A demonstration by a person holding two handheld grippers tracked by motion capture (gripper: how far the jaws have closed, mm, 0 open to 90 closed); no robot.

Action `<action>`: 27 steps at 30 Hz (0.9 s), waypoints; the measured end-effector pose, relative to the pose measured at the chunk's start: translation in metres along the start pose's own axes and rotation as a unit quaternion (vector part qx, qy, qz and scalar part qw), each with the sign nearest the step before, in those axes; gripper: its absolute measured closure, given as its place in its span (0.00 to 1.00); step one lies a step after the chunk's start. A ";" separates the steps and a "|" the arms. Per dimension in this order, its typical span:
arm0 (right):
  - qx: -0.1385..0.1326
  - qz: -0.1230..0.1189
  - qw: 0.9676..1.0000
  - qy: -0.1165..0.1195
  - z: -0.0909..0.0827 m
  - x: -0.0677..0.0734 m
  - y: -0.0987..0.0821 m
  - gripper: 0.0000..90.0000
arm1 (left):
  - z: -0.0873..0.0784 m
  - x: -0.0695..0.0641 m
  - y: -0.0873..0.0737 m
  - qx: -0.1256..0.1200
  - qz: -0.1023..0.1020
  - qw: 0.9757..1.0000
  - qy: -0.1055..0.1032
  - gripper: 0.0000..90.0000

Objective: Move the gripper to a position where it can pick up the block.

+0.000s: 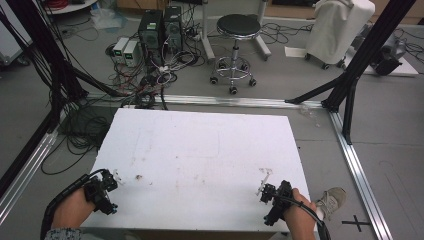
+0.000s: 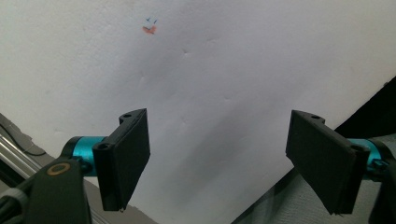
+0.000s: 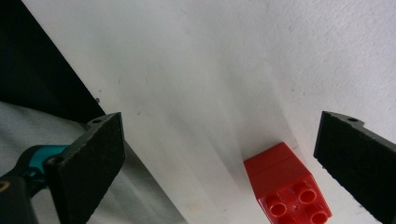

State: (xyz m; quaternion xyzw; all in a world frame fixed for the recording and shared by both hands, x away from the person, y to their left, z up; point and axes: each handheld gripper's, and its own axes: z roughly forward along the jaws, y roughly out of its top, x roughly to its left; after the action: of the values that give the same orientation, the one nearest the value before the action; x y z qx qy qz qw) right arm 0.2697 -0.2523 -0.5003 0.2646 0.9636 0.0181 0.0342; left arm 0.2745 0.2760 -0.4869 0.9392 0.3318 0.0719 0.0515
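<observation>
A small red brick (image 3: 287,186) with round studs lies on the white table (image 1: 200,145), low in the right gripper view. It sits between the jaws of my right gripper (image 3: 222,119), closer to the right jaw and touching neither. That gripper (image 1: 270,192) is open near the table's front right corner. My left gripper (image 1: 107,187) is at the front left corner. Its jaws (image 2: 219,116) are spread wide over bare table with nothing between them. A small red and blue mark (image 2: 149,28) is on the surface ahead of it.
The table's front edge runs just below both grippers. On the floor beyond the far edge are a round stool (image 1: 237,30), computer boxes (image 1: 160,30) and tangled cables (image 1: 145,85). Black frame posts (image 1: 350,70) stand at both sides. A shoe (image 1: 332,200) is at the front right.
</observation>
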 end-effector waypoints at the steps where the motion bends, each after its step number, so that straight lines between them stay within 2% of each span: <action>1: 0.000 -0.002 1.000 -0.003 0.000 0.000 0.000 0.02 | 0.000 0.000 0.000 0.000 -0.001 1.000 -0.001 0.24; 6: -0.004 -0.012 1.000 -0.005 -0.002 0.000 -0.001 0.02 | -0.001 0.001 0.000 0.007 0.008 1.000 -0.001 0.24; 10: -0.007 -0.013 1.000 -0.007 -0.003 -0.001 -0.003 0.02 | -0.001 0.001 0.000 0.007 0.008 1.000 0.000 0.24; 12: -0.007 -0.015 1.000 -0.005 -0.003 -0.001 -0.003 0.02 | 0.000 0.000 0.000 0.001 0.000 1.000 0.000 0.24; 18: -0.009 -0.036 0.999 -0.017 -0.007 -0.002 -0.006 0.02 | -0.001 0.001 -0.001 0.003 0.002 1.000 0.002 0.24; 27: -0.014 -0.045 0.999 -0.018 -0.011 -0.003 -0.011 0.02 | -0.002 0.001 -0.001 0.001 0.002 1.000 0.000 0.24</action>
State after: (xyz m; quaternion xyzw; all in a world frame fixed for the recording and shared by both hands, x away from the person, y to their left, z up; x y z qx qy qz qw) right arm 0.2659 -0.2631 -0.4901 0.2207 0.9734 0.0256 0.0561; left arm 0.2743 0.2772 -0.4846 0.9398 0.3301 0.0720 0.0503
